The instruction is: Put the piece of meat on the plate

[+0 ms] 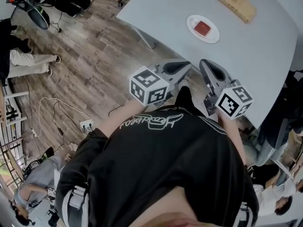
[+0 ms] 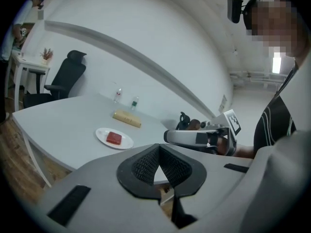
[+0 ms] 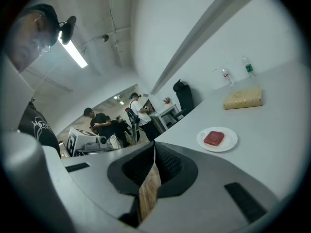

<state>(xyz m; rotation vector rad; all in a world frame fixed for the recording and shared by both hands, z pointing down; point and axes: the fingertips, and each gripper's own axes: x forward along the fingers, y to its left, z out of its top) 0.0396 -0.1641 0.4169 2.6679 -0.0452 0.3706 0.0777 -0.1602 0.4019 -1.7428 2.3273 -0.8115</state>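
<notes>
A red piece of meat (image 1: 202, 28) lies on a small white plate (image 1: 191, 22) on the grey table (image 1: 255, 46). Both grippers hang close to my chest, off the table's near edge and well short of the plate. My left gripper (image 1: 188, 66) is shut with nothing between its pads. My right gripper (image 1: 202, 63) beside it looks shut and empty too. The left gripper view shows the closed tips (image 2: 159, 147) with meat (image 2: 114, 138) and plate (image 2: 102, 134) beyond. In the right gripper view the tips (image 3: 154, 147) meet, with the meat (image 3: 214, 138) at right.
A tan block (image 1: 236, 3) lies on the table beyond the plate, with two bottles (image 3: 248, 67) farther back. Wooden floor with a power strip (image 1: 86, 125) and cables is at left. An office chair (image 2: 65, 76) stands by the table's far end; people (image 3: 104, 123) stand behind.
</notes>
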